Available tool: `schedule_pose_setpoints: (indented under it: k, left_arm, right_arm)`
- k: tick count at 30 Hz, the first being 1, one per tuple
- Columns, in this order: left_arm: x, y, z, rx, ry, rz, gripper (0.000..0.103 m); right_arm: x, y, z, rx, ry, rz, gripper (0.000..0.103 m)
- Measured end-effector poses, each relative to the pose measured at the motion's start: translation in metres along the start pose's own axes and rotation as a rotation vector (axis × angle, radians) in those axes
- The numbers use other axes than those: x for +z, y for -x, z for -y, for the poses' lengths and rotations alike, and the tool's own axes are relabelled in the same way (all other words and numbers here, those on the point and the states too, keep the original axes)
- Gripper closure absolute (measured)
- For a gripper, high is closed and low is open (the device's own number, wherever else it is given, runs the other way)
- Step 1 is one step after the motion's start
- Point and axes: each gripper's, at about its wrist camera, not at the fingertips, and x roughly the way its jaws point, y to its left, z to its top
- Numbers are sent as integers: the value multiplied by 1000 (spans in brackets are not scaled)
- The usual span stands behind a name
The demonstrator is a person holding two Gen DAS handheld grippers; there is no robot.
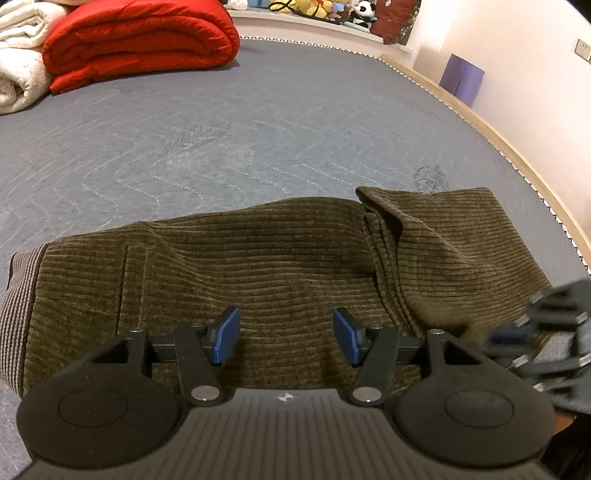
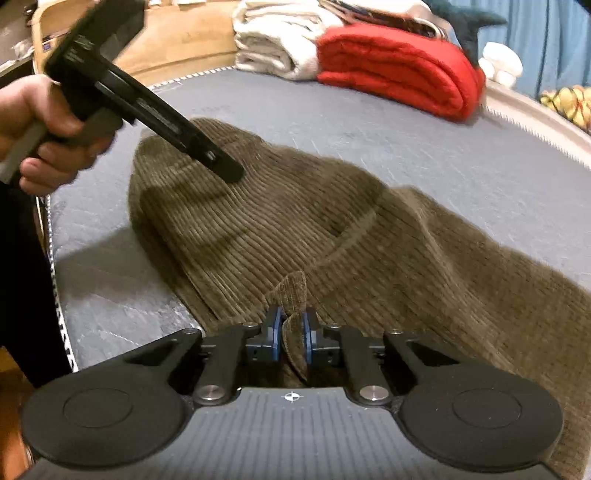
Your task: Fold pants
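Note:
Olive corduroy pants [image 1: 258, 266] lie across the grey mattress, with a striped waistband [image 1: 18, 295] at the left and a folded-over leg at the right. My left gripper [image 1: 286, 338] is open and empty, just above the cloth. In the right wrist view the pants [image 2: 295, 229] spread ahead, and my right gripper [image 2: 291, 338] is shut on a fold of their edge. The left gripper [image 2: 221, 162] shows there from outside, held in a hand over the far part of the pants. The right gripper [image 1: 546, 332] appears blurred at the right edge of the left wrist view.
A folded red blanket [image 1: 140, 40] and white blankets [image 1: 18, 59] lie at the far end of the mattress [image 1: 258, 129]. Stuffed toys [image 1: 325, 9] sit on a ledge behind. A purple box [image 1: 461, 77] stands by the wall. The mattress edge [image 2: 51, 236] is close at the left.

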Motion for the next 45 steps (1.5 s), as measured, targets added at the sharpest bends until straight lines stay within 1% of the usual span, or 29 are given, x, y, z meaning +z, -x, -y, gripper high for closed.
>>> schedule_pose_setpoints:
  k: [1,2,4,5,6,8,9,10,11,12,14,16,20,23,25,26,27,29,30,31,32,34,36,37,38,39,41,43,45]
  left_arm:
    - [0,1,-1,1,3,0,41]
    - [-1,1,-2,0,4,2,41]
    - [-2,3,-4,0,4,4,41]
    - [-1,2,-5,1,5,4,41]
    - [-1,2,-6,2,7,3,41]
    - [-1,0,-7,3,12,-2,41]
    - [-1,0,-7,3,12,-4,41]
    - [0,0,-6,2,11,-4,41]
    - [0,0,-5,-1,8,-3,41]
    - [0,0,-3,-3,3,-2,41]
    - [0,0,0,-8,-7,-2,41]
    - [-1,-1,0,-7,-12,-5,41]
    - [-1,-3,-3,0,-4,-12,41]
    - [-2,-1,-6,1,4,-8,41]
    - [-1,1,-7,0,8,-5,41]
    - [-1,2,-8,-1,9,-3,41]
    - [-1,3,-9,-1,11,-1,41]
    - [0,4,-9,-4,14,3,41]
    - [1,5,-9,-5,15,5,41]
    - [1,5,-10,-6,15,8,41]
    - [1,6,-9,-7,16,10,41]
    - [1,8,-8,-11,14,14,41]
    - [0,9,-8,-13,10,17,41]
    - [-1,10,-9,-12,9,17,41]
    - [-1,10,-9,-10,10,16,41]
    - [-1,9,-9,-7,12,14,41]
    - [-2,9,-12,-1,21,11,41]
    - [-2,10,-15,3,31,11,41]
    - [-1,11,-17,2,39,15,41]
  right_arm:
    - [4,10,-1,-6,28,39,91]
    - [9,24,4,13,13,87,91]
    - [15,53,16,74,-36,170,91]
    - [15,65,20,108,-29,188,91]
    - [13,71,20,143,-2,179,91]
    - [4,69,14,184,61,109,90]
    - [-2,61,6,183,109,62,85]
    - [-7,55,0,168,147,30,83]
    - [-11,47,-8,156,181,-1,79]
    - [-13,42,-13,152,201,-17,65]
    - [-15,34,-23,149,229,-22,53]
    - [-15,26,-31,136,264,-34,48]
    - [-17,10,-40,29,326,-51,48]
    - [-21,-1,-45,4,378,-67,48]
    - [-20,-1,-46,1,388,-68,56]
    - [-18,1,-44,0,378,-61,72]
    - [-13,7,-38,15,342,-44,78]
    - [3,27,-11,49,178,40,79]
    - [12,40,11,61,45,111,80]
    - [19,55,38,66,-113,198,80]
    - [22,67,57,57,-211,266,81]
    - [23,99,94,27,-418,463,81]
    - [24,121,109,33,-525,624,81]
    - [26,126,109,55,-539,669,81]
    - [31,127,105,90,-525,685,81]
    - [38,124,95,118,-477,678,81]
    - [52,105,68,161,-356,598,80]
    - [58,69,40,212,-265,451,80]
    - [56,27,13,260,-179,252,72]
